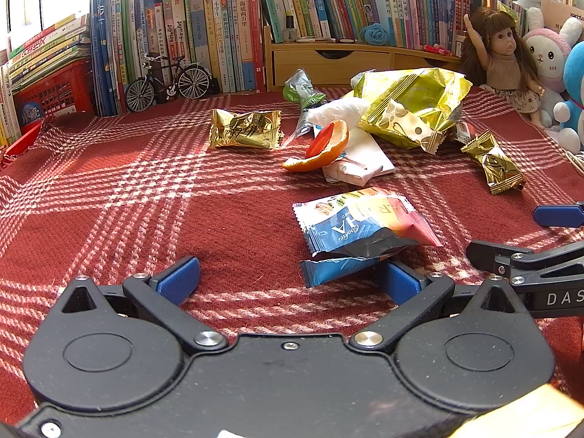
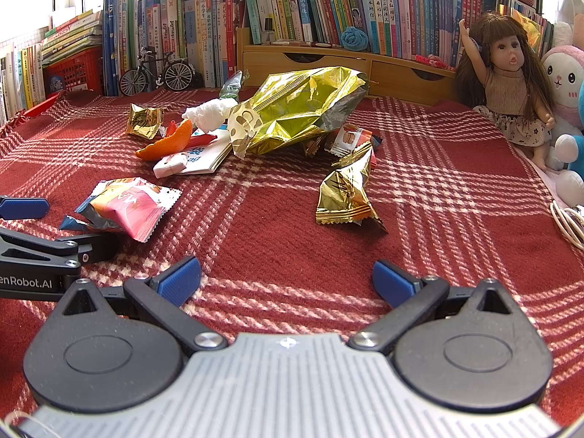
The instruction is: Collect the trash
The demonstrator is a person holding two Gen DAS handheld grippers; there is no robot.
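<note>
My left gripper (image 1: 288, 278) is open low over the red plaid cloth. A torn blue and pink cookie wrapper (image 1: 359, 226) lies just ahead of it, its near flap touching the right fingertip (image 1: 398, 283). My right gripper (image 2: 288, 279) is also open with nothing between its fingers. A crumpled gold candy wrapper (image 2: 343, 197) lies a little ahead of it. The cookie wrapper (image 2: 127, 208) shows to its left. Farther back lie a large gold bag (image 2: 299, 109), an orange peel (image 2: 168, 142), a white tissue pack (image 2: 197, 157), a crumpled tissue (image 2: 210, 113) and another gold wrapper (image 1: 246, 129).
Rows of books (image 1: 226, 29) and a wooden drawer shelf (image 1: 328, 60) line the back. A model bicycle (image 1: 168, 80) and a red crate (image 1: 54, 91) stand at the back left. A doll (image 2: 507, 84) and plush toys (image 2: 562, 73) sit at the right, with a white cable (image 2: 565, 222) near them.
</note>
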